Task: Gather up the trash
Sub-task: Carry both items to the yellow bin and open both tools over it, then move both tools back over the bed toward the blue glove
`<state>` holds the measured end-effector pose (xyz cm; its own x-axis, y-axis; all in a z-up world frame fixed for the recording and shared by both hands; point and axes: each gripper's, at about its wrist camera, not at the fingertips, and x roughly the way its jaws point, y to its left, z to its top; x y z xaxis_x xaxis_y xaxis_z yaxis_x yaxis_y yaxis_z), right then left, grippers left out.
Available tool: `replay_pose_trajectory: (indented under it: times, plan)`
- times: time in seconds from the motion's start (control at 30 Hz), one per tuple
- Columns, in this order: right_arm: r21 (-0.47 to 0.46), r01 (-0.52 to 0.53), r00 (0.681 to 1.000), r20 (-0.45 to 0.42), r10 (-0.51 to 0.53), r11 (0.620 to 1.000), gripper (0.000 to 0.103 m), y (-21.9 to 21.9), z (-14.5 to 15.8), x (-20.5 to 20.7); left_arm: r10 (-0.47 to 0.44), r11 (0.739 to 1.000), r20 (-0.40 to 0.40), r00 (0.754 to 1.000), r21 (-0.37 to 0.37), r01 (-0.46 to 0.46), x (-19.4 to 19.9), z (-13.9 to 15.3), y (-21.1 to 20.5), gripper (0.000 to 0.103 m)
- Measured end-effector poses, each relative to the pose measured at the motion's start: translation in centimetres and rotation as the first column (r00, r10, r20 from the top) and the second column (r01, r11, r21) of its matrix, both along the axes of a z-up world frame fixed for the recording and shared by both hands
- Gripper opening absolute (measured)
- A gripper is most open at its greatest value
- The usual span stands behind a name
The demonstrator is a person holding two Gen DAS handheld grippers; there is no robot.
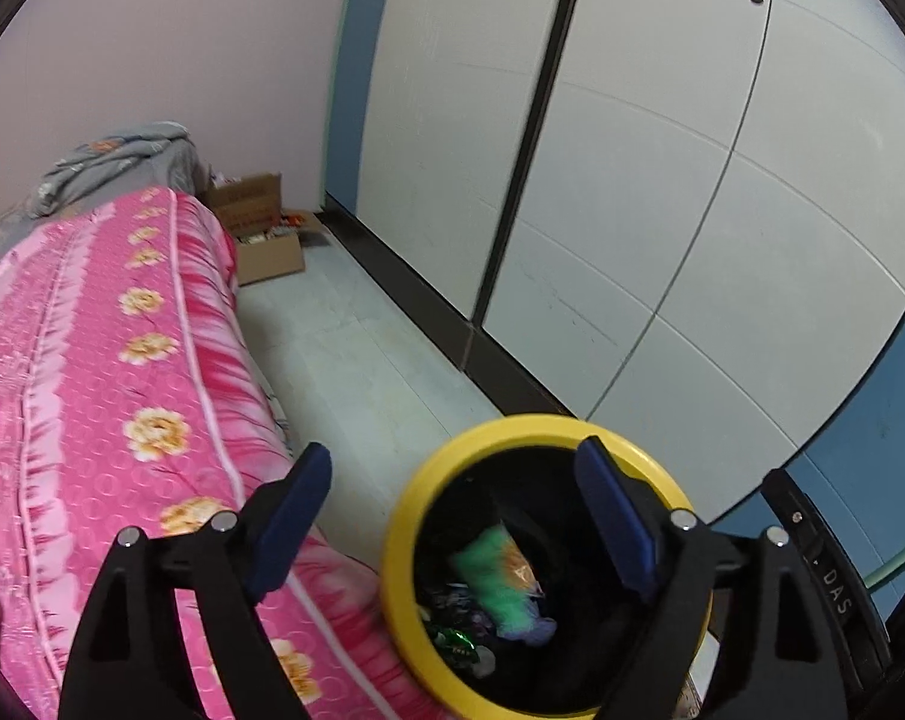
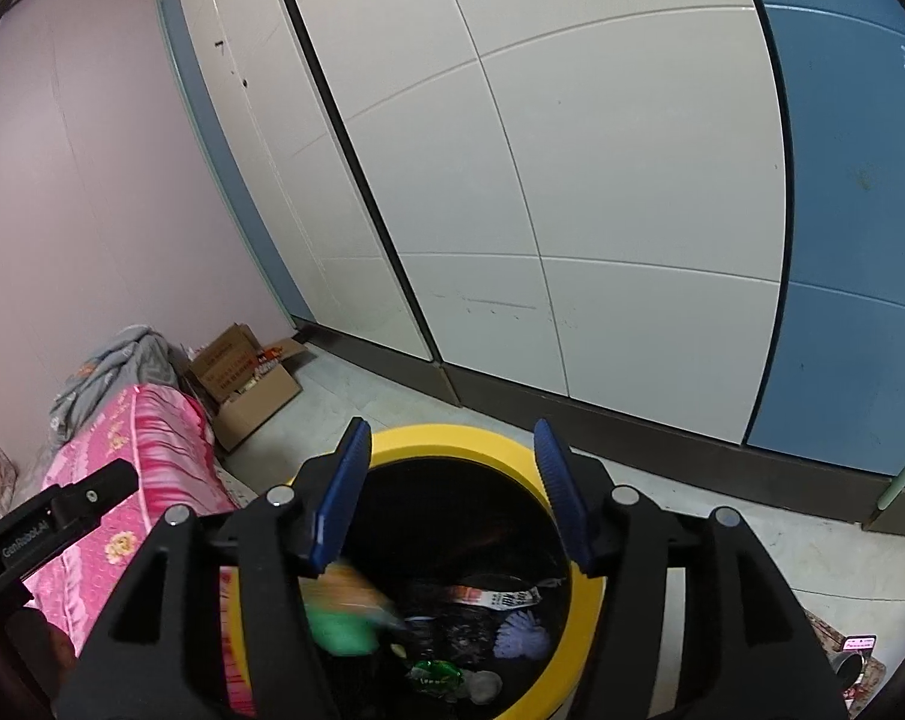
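The left claw (image 1: 452,516) stands wide open with nothing between its blue pads (image 1: 290,525), hanging above the gap between the bed and the trash bin (image 1: 404,516). Its right finger reaches over the bin's yellow rim, while its left finger lies over the edge of the pink flowered bedspread (image 1: 110,372). The right claw (image 2: 452,492) is also open and empty, its jaws parted less widely, and both its fingers frame the bin's mouth from above.

The trash lies below both claws, inside the bin's black liner and touching neither. A green and orange wrapper (image 1: 500,576), blurred in both views, sits just beneath the right claw's left pad. Around it at the bottom are a pale purple crumpled piece (image 2: 521,636), a shiny green foil scrap (image 2: 434,675) and a red and white printed strip (image 2: 494,597).

The bin stands on the pale floor (image 1: 356,330) just beside the bed. In the right wrist view the black body of the left gripper shows at the left edge, over the bedspread. Farther back, a grey quilt (image 1: 116,162) is heaped at the bed's far end, and an open cardboard box (image 1: 266,234) with small items rests on the floor against the pink wall (image 1: 182,48). White wardrobe doors (image 1: 632,180) with blue side panels run along the right side of the room.
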<state>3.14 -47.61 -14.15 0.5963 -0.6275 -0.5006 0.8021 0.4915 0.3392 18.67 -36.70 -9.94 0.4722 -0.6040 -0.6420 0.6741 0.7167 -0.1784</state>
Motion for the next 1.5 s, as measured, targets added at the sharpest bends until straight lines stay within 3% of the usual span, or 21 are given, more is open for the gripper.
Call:
replay_pose_trajectory:
  times: [0.23, 0.5, 0.6, 0.73, 0.87, 1.1, 1.27, 1.37, 1.5]
  plan:
    - [-0.043, -0.040, 0.998, 0.040, 0.042, 0.998, 0.059, 2.0, 2.5, -0.4, 0.081, 0.997, 0.029, 0.996, -0.022, -0.080, 0.3, 2.1, 4.5, 0.081]
    - [-0.106, -0.182, 0.981, 0.044, 0.187, 0.978, 0.066, 6.2, 5.4, 1.4, 0.203, 0.979, 0.063, 0.977, -0.031, -0.201, 0.9, 3.8, 11.6, 0.082]
    - [-0.136, -0.254, 0.965, 0.034, 0.261, 0.957, 0.070, 8.3, 6.4, 2.4, 0.252, 0.968, 0.079, 0.964, -0.021, -0.251, 1.2, 4.0, 14.5, 0.082]
    - [-0.110, -0.403, 0.913, 0.029, 0.408, 0.909, 0.074, 10.7, 7.1, 4.7, 0.323, 0.946, 0.073, 0.943, -0.022, -0.323, 1.6, 4.0, 19.4, 0.082]
    - [-0.098, -0.565, 0.821, 0.028, 0.570, 0.819, 0.077, 13.3, 7.6, 7.5, 0.386, 0.923, 0.064, 0.920, -0.031, -0.384, 1.9, 4.0, 23.9, 0.082]
    - [-0.067, -0.742, 0.668, 0.002, 0.744, 0.667, 0.079, 18.2, 7.5, 12.0, 0.486, 0.873, 0.078, 0.870, -0.004, -0.487, 2.4, 3.4, 31.6, 0.082]
    - [-0.034, -0.853, 0.522, -0.023, 0.853, 0.521, 0.081, 22.2, 6.9, 15.3, 0.556, 0.829, 0.062, 0.829, 0.029, -0.558, 2.8, 2.0, 37.0, 0.082]
    - [-0.051, -0.886, 0.463, -0.080, 0.882, 0.461, 0.081, 24.8, 6.4, 17.3, 0.586, 0.808, 0.038, 0.809, 0.045, -0.588, 2.9, 0.9, 39.6, 0.082]
    - [-0.001, -0.940, 0.339, -0.097, 0.936, 0.340, 0.081, 27.5, 5.1, 20.0, 0.614, 0.788, 0.006, 0.789, 0.056, -0.614, 2.8, -0.5, 42.0, 0.082]
